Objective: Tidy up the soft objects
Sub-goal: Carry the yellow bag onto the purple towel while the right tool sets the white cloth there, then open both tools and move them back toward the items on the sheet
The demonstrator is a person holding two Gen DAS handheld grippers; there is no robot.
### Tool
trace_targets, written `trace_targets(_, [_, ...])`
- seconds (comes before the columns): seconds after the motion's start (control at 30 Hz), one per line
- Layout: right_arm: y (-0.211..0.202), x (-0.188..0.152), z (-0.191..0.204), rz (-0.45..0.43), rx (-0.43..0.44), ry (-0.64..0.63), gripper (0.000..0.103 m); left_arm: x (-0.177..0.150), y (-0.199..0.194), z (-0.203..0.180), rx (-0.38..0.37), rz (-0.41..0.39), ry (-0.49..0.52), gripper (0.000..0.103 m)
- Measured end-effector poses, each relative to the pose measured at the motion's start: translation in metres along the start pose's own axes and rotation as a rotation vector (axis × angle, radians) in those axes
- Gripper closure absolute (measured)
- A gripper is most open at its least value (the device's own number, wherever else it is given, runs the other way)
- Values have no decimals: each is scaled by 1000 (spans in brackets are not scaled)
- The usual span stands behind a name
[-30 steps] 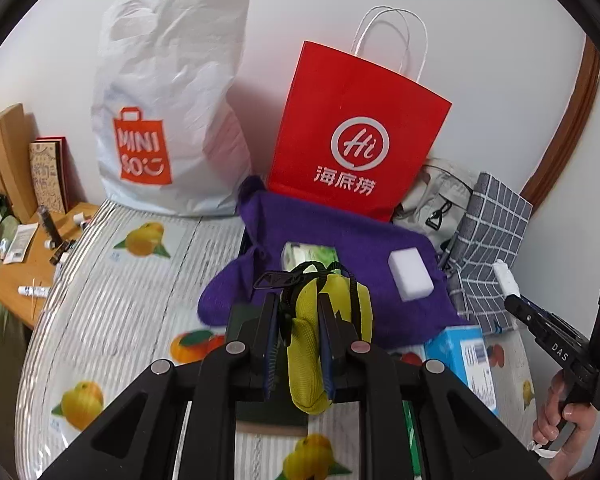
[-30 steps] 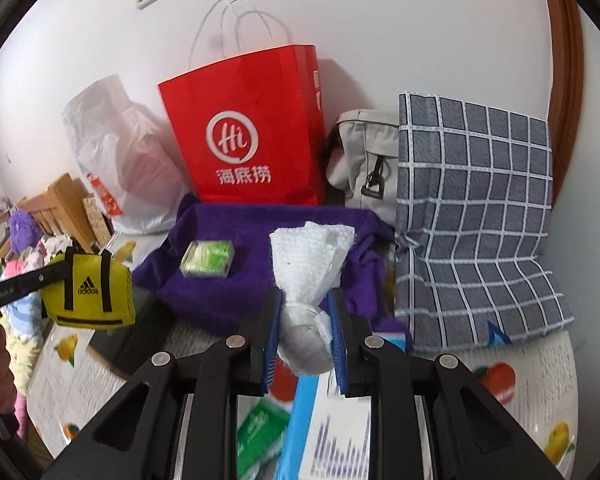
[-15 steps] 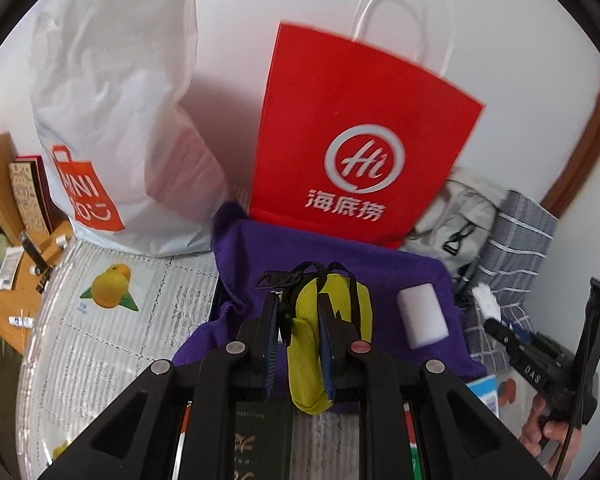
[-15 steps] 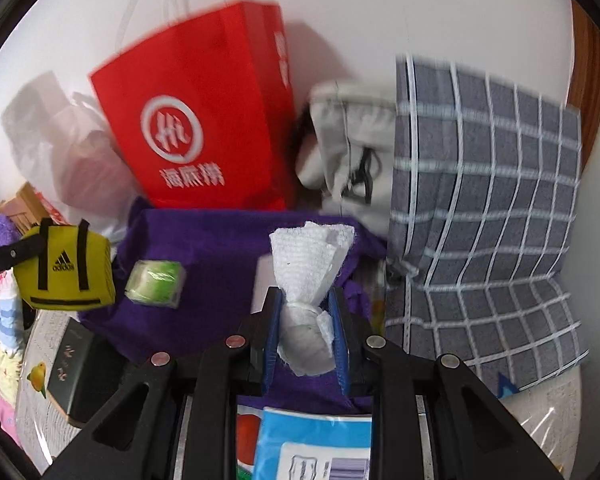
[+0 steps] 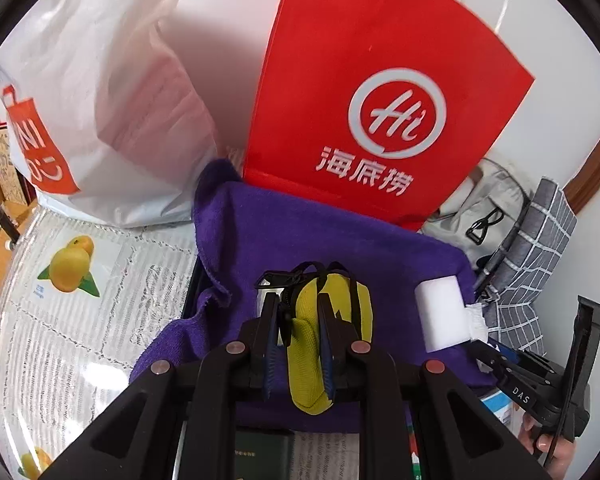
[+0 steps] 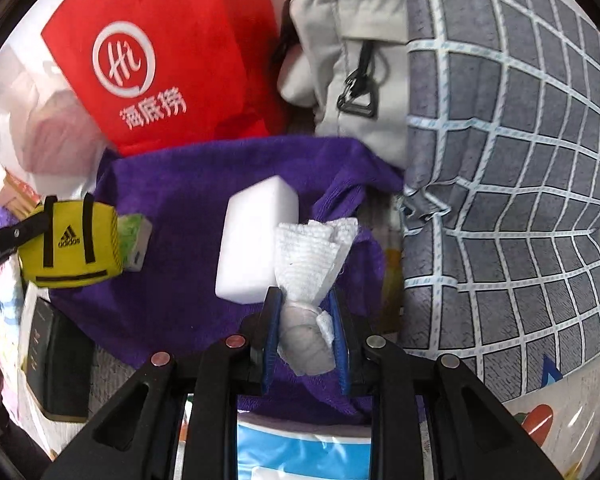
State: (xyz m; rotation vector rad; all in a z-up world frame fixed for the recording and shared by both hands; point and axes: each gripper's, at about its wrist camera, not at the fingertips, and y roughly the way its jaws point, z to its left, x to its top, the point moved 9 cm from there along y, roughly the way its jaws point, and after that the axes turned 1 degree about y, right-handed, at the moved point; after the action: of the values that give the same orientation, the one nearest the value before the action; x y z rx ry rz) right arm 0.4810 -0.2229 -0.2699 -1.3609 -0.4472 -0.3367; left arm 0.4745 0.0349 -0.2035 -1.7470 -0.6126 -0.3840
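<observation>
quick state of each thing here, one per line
left gripper: shut on yellow pouch
right gripper: shut on white cloth
sponge: lying on purple towel
red bag: upright behind the towel
grey bag: zip state unclear

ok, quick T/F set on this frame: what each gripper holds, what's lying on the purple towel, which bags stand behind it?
1. The left gripper is shut on a yellow pouch. True.
2. The right gripper is empty. False: it clamps a white cloth.
3. A white sponge block lies on the purple towel. True.
4. The bag behind the towel is blue. False: it is a red paper bag.
5. A grey checked bag stands right of the towel. True.
</observation>
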Motion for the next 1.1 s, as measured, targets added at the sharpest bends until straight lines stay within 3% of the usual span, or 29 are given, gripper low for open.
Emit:
trace_targets(0.27, [8,-1,0,4,7,-15,77,-10,20,3,-22,60,-1,85])
trace_targets(0.43, [2,-1,5,-14,20,-52,57,-14,27,5,11,84,13,82])
trace_targets(0.5, [-3,1,9,-37,5,-76,44,-15,30,6,36,93,25,80])
trace_targets(0.67, [-14,3,14,-70,-25,-109,34,-16,30,8,56,96,31,76])
trace_targets(0.83, [-27,0,12,-99,-31,-83,33,-15,29,13,95,101,39,61])
trace_targets(0.93, [-43,-1,8,-128,-21,-45,33,-11,17,10,89,72,47,46])
trace_targets(1.1, [-83,-14,16,-198,12,-18,33,-6,-7,3,82,16,72,45])
